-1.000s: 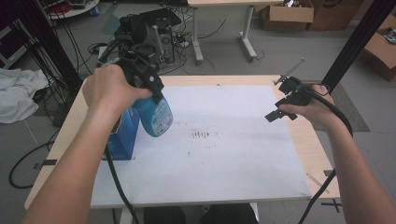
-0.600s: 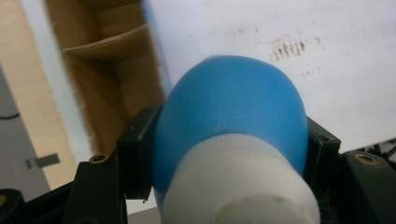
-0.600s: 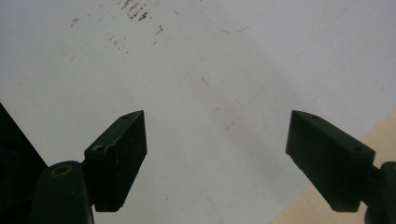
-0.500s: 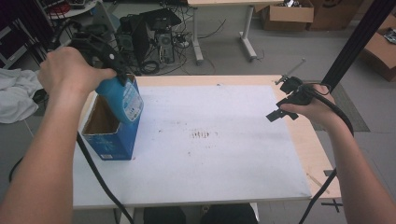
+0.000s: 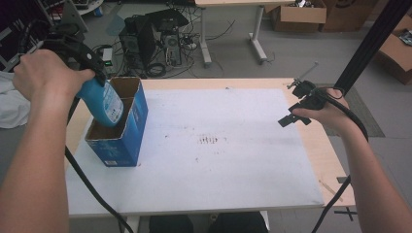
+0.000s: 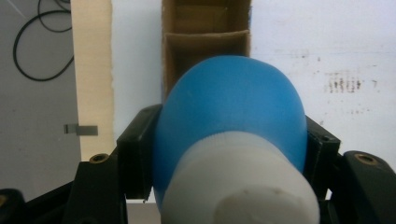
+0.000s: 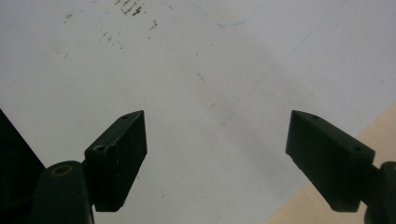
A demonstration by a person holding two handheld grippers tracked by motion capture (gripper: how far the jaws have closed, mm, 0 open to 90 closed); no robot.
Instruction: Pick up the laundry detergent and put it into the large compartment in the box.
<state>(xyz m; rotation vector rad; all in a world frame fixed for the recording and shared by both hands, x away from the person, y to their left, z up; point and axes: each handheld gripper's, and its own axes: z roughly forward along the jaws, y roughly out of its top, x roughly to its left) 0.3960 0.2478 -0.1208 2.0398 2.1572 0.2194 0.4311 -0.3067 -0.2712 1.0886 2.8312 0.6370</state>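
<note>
A blue bottle (image 5: 104,104) with a white cap (image 6: 240,184) hangs tilted over the near compartment of a blue cardboard box (image 5: 121,138), its base dipping inside the rim. My left gripper (image 5: 90,73) is shut on the bottle; in the left gripper view the black jaws clamp both sides of the blue bottle (image 6: 233,107) above the divided box (image 6: 205,32). At the table's right edge my right gripper (image 5: 291,119) hovers open above the white sheet (image 5: 218,145), and in its own view the right gripper (image 7: 217,156) has nothing between the jaws.
The box has two compartments split by a cardboard divider. The white sheet (image 7: 187,70) bears small dark marks (image 5: 209,141) near its middle. Bare wood (image 5: 335,165) runs along the table's right side. Cables, computers and cardboard boxes crowd the floor beyond the table.
My left hand carried the bottle leftward and back, from in front of the box to above its near compartment. The right hand kept still.
</note>
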